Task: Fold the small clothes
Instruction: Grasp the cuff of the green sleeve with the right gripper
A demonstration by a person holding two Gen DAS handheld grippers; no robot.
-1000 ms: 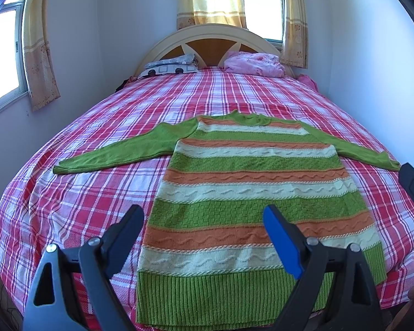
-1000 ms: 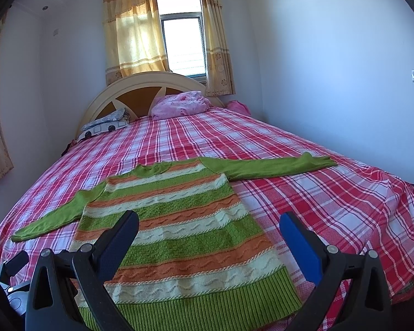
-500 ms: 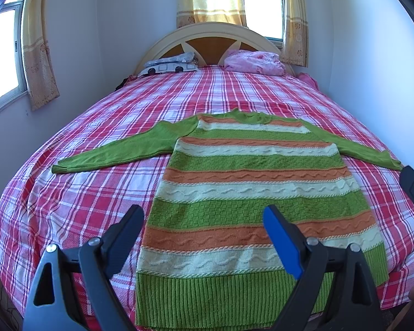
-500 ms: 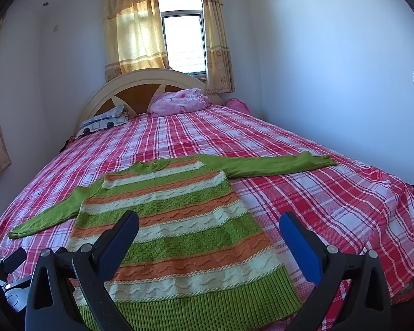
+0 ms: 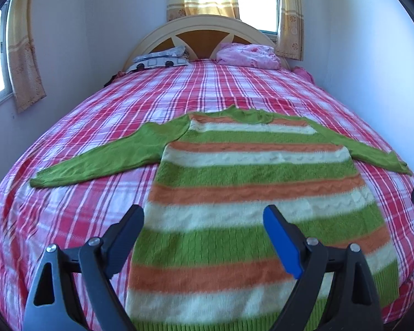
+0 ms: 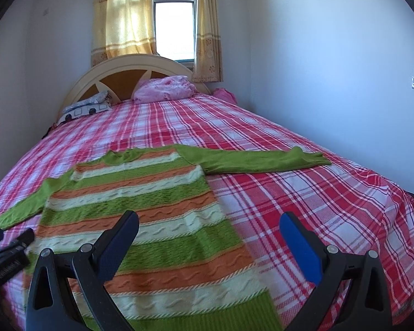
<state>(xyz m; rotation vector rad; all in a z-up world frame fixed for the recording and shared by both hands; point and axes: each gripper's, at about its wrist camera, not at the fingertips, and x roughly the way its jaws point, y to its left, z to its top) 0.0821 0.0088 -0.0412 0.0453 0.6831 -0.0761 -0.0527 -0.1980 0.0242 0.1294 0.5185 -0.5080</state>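
Note:
A knitted sweater (image 5: pixel 251 171) with green, orange and cream stripes lies flat on the red plaid bed (image 5: pixel 102 127), hem toward me, both green sleeves spread out. My left gripper (image 5: pixel 204 215) hovers open over the lower left part of its body, nothing between the fingers. In the right wrist view the same sweater (image 6: pixel 140 204) lies at the left, its right sleeve (image 6: pixel 262 160) stretched across the bedspread. My right gripper (image 6: pixel 209 223) stands open above the sweater's right edge, holding nothing. The left gripper's tip (image 6: pixel 11 242) shows at the left rim there.
A pink bundle (image 5: pixel 248 56) and a patterned pillow (image 5: pixel 160 59) lie against the headboard (image 5: pixel 207 31). White walls close in on both sides, with curtained windows (image 6: pixel 174 27) behind the bed. The bed's near edge drops off just below the sweater's hem.
Both grippers have moved forward and a little lower over the bed, so the sweater looks larger and closer. Neither gripper's opening has changed, and the sweater has not moved.

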